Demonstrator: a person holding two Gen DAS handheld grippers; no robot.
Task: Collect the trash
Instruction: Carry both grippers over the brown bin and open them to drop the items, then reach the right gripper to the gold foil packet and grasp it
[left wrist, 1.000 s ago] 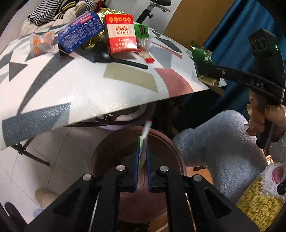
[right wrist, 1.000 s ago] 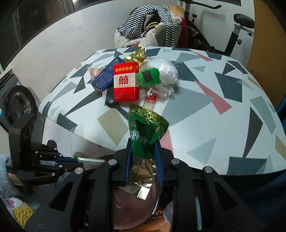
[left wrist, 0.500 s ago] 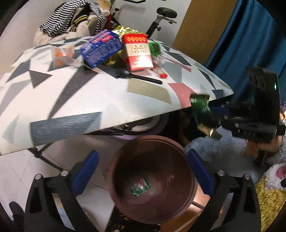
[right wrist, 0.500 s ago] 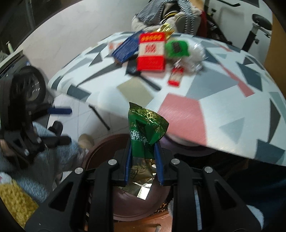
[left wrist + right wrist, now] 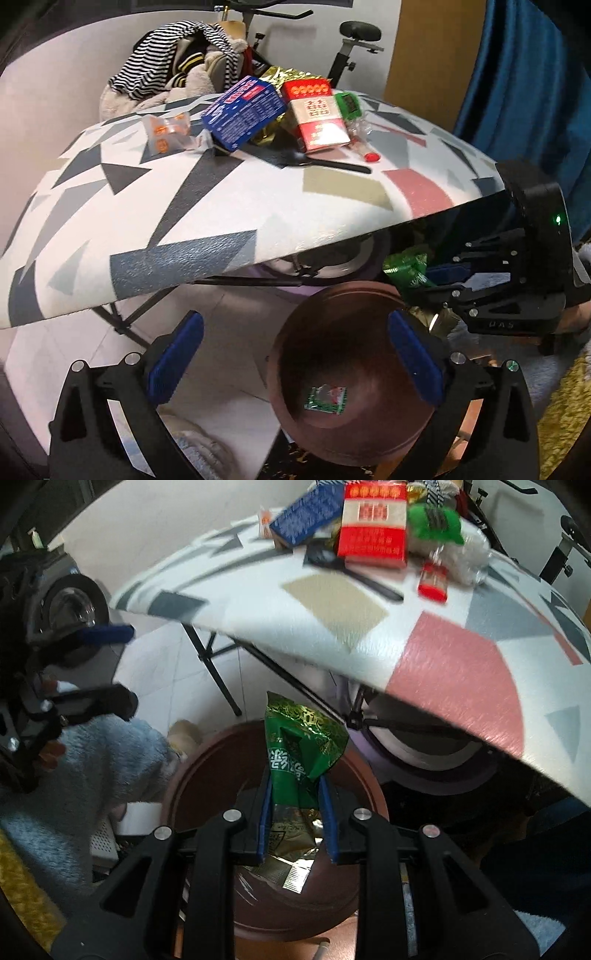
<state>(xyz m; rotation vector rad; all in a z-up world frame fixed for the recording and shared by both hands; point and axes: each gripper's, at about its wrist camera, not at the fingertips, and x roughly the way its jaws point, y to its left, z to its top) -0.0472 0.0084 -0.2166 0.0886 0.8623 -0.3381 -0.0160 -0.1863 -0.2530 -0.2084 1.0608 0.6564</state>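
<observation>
A brown bin (image 5: 354,373) stands on the floor under the table edge; a small green packet (image 5: 325,398) lies inside it. My left gripper (image 5: 293,360) is open and empty above the bin's left side. My right gripper (image 5: 297,814) is shut on a green and gold wrapper (image 5: 301,749) and holds it over the bin (image 5: 207,771). It also shows in the left wrist view (image 5: 436,282) at the bin's far right rim, with the wrapper (image 5: 406,271). On the patterned table (image 5: 221,192) lie a red box (image 5: 317,114), a blue box (image 5: 245,110) and a black spoon (image 5: 325,162).
The table (image 5: 443,646) overhangs the bin. A red lighter (image 5: 434,579), a green pouch (image 5: 437,522) and clear plastic lie by the red box (image 5: 373,520). A clear packet (image 5: 166,129) lies left. Striped clothes (image 5: 177,66) and an exercise bike stand behind. A blue fleece (image 5: 92,768) is at left.
My left gripper opened and dropped the small green packet into the bin, then drew back. My right gripper carried the green wrapper down from the table edge to over the bin.
</observation>
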